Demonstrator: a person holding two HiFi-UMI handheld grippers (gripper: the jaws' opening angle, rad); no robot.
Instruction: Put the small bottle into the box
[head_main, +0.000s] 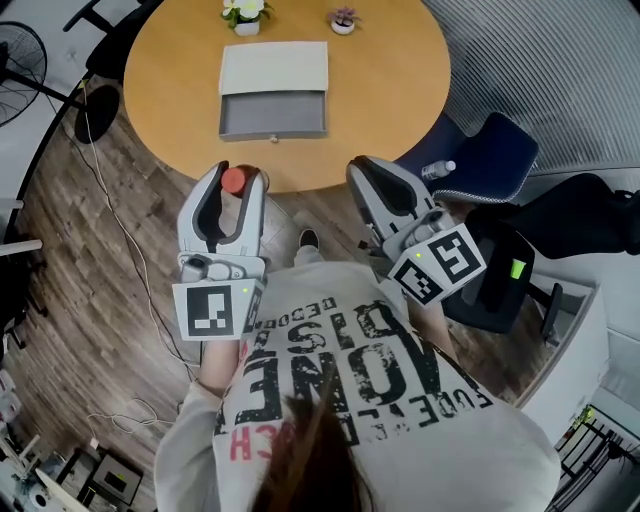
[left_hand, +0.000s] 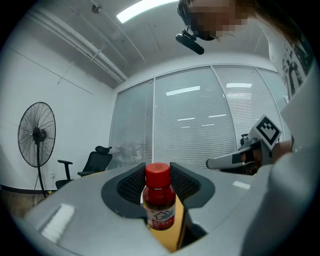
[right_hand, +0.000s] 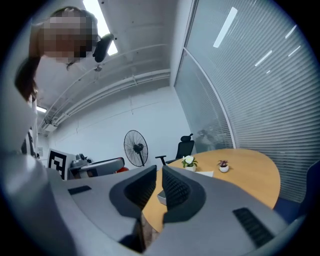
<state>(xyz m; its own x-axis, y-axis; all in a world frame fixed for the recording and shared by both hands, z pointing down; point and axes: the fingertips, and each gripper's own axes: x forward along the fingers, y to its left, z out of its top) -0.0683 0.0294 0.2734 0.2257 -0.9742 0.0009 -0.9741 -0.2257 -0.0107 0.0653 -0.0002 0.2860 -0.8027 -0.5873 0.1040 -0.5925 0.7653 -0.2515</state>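
A small bottle with a red cap and dark red contents stands upright between the jaws of my left gripper, which is shut on it just off the near edge of the round wooden table. The left gripper view shows the bottle pinched between the ribbed pads of that gripper. The grey box, an open tray under a white top, lies on the table farther ahead. My right gripper hovers at the table's right edge, its jaws nearly together and holding nothing.
Two small potted plants stand at the table's far side. A blue chair carrying a clear water bottle sits to the right, beside a black office chair. A fan and cables are on the floor at left.
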